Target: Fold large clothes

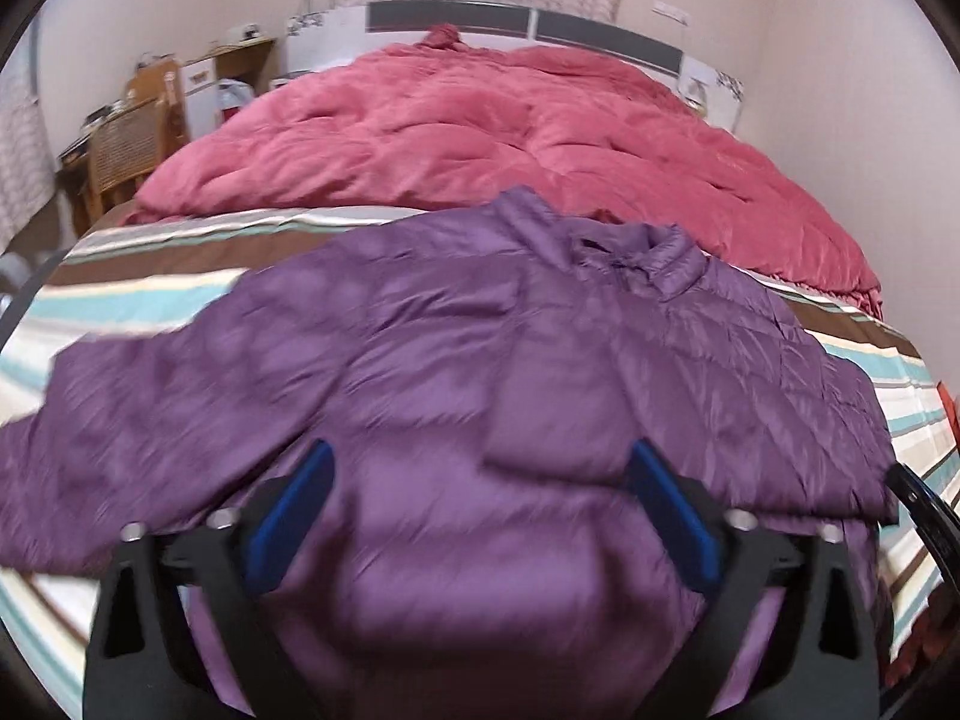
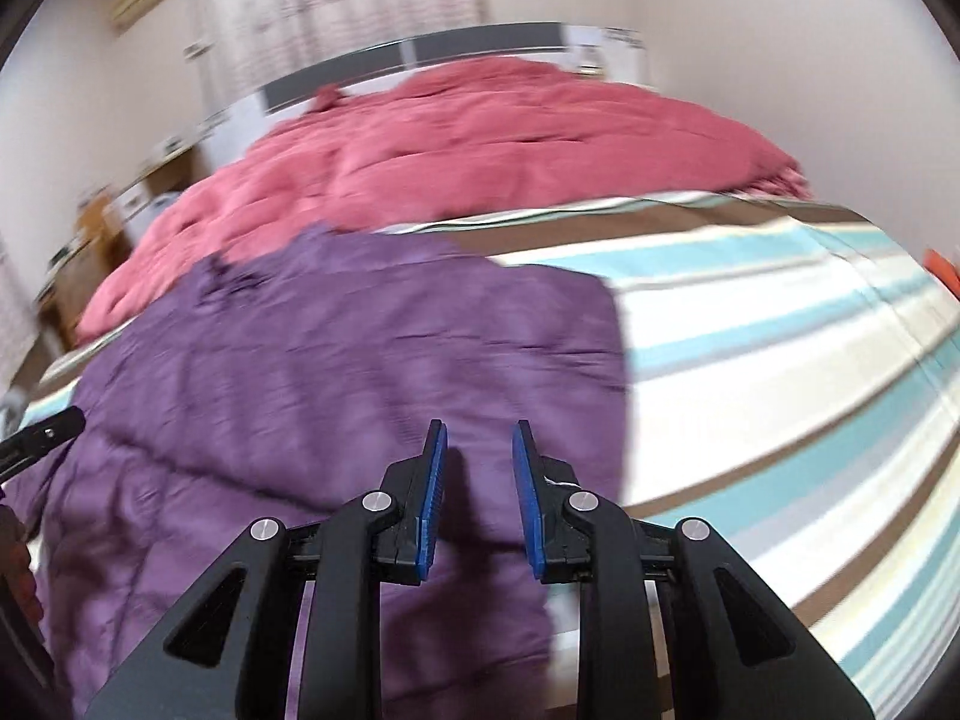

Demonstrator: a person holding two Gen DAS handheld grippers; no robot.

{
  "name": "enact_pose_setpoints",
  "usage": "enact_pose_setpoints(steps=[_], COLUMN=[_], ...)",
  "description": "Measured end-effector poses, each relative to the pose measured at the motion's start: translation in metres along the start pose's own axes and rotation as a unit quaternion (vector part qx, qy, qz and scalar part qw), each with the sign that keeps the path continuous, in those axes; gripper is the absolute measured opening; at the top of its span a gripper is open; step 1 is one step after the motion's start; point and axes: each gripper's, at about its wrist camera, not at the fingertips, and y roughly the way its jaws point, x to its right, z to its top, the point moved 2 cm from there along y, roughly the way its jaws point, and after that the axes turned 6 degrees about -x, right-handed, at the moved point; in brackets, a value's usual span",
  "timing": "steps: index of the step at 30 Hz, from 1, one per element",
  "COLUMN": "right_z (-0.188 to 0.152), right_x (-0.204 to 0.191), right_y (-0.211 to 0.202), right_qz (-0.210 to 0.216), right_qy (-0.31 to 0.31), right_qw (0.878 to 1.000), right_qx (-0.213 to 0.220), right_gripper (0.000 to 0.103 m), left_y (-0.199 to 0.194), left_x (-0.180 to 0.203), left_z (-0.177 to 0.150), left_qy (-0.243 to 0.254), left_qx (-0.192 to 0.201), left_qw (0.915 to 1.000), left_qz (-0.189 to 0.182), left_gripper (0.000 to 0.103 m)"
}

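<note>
A purple quilted jacket (image 1: pixel 420 372) lies front up on the striped bed sheet (image 1: pixel 150 300), collar (image 1: pixel 648 252) toward the pink duvet. One sleeve (image 1: pixel 120 420) stretches out to the left, and the other lies folded across the chest (image 1: pixel 552 396). My left gripper (image 1: pixel 480 450) hovers over the jacket's lower middle, its blue pads (image 1: pixel 294 510) wide apart and empty. In the right wrist view the jacket (image 2: pixel 330 360) shows a straight folded edge on its right. My right gripper (image 2: pixel 480 427) is above its lower right part, with a narrow gap between the jaws and nothing in it.
A crumpled pink duvet (image 1: pixel 510 138) covers the far half of the bed up to the headboard (image 1: pixel 600 33). A wooden chair and desk (image 1: pixel 132 132) stand left of the bed. Bare striped sheet (image 2: pixel 750 360) extends right of the jacket. An orange item (image 2: pixel 942 270) is at the right edge.
</note>
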Motion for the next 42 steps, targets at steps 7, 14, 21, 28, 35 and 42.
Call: enact_pose_setpoints(steps=[7, 14, 21, 28, 35, 42], right_z=[0.006, 0.007, 0.012, 0.010, 0.011, -0.002], right_x=[0.022, 0.009, -0.014, -0.017, -0.022, -0.018], right_y=[0.015, 0.025, 0.053, 0.065, 0.060, 0.022], right_qz=[0.001, 0.015, 0.019, 0.013, 0.001, 0.006], right_qy=[0.032, 0.003, -0.042, -0.044, -0.055, -0.058], right_qw=[0.999, 1.000, 0.998, 0.998, 0.997, 0.998], right_qx=[-0.005, -0.016, -0.050, -0.048, -0.047, -0.024], right_gripper=[0.022, 0.022, 0.022, 0.022, 0.023, 0.023], left_y=[0.037, 0.012, 0.018, 0.022, -0.005, -0.037], left_x=[0.005, -0.015, -0.033, -0.029, -0.045, -0.114], left_z=[0.008, -0.021, -0.036, -0.042, -0.049, -0.064], left_qy=[-0.046, -0.049, -0.070, -0.061, -0.079, -0.158], left_qx=[-0.040, -0.021, -0.023, -0.018, -0.009, 0.016], left_qw=[0.9970, 0.9970, 0.9965, 0.9975, 0.9961, 0.9872], left_qz=[-0.049, -0.056, -0.040, -0.029, -0.038, -0.015], left_gripper=[0.014, 0.011, 0.012, 0.030, 0.078, 0.091])
